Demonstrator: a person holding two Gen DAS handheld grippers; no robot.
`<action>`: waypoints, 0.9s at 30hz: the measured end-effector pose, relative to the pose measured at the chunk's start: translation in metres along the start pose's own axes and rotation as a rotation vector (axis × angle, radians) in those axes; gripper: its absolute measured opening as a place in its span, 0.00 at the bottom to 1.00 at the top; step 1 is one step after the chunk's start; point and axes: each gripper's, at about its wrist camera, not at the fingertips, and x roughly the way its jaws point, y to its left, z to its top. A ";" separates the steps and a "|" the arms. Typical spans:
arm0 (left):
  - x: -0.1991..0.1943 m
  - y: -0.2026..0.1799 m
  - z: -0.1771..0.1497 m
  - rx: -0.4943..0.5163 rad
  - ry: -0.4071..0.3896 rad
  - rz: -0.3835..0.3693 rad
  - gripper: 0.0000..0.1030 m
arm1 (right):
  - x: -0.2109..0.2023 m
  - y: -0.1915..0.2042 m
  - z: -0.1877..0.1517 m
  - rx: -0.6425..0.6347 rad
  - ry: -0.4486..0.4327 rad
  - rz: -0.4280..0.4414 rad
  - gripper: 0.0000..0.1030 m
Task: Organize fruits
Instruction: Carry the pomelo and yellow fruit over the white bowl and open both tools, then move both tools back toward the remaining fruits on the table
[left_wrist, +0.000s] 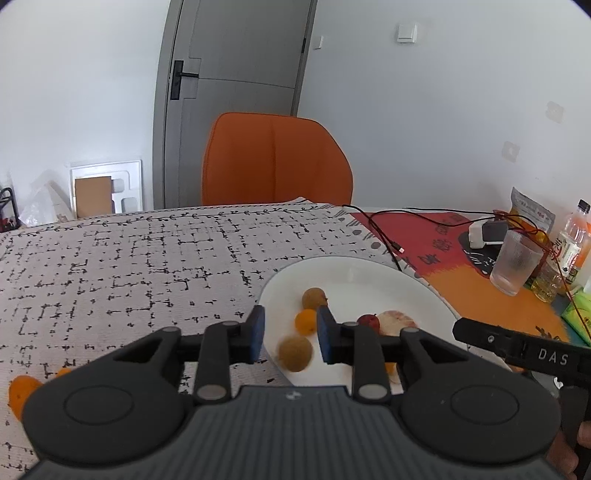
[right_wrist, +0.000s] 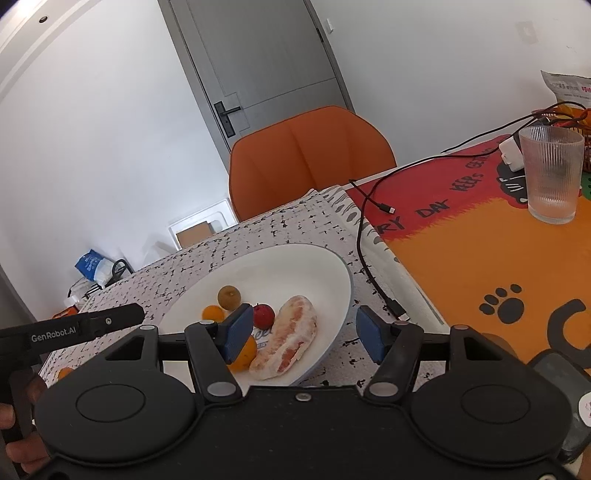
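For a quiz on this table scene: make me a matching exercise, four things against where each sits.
Things:
1. pomelo segment
2. ribbed glass
3. loose orange fruit
4. black cable

Places:
A. on the speckled cloth, off the plate
B. on the orange mat
C. in the white plate
D. trailing from the red mat onto the speckled cloth

Pairs: 1-C, 2-B, 3-A, 4-D

- White plate (right_wrist: 332, 280) ahead of both grippers, holding all the fruit below.
- Peeled pomelo segment (right_wrist: 286, 338), lying between the right gripper's fingers.
- Red fruit (right_wrist: 264, 315), small oranges (right_wrist: 213, 312), brown round fruits (left_wrist: 314, 298).
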 end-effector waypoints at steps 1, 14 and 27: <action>0.000 0.001 0.000 -0.001 0.003 0.001 0.31 | 0.001 0.000 0.000 0.003 0.002 0.001 0.60; -0.022 0.033 -0.008 -0.018 -0.025 0.122 0.75 | 0.006 0.018 -0.006 -0.011 0.012 0.039 0.74; -0.056 0.073 -0.017 -0.057 -0.050 0.199 0.88 | 0.011 0.053 -0.014 -0.078 0.006 0.054 1.00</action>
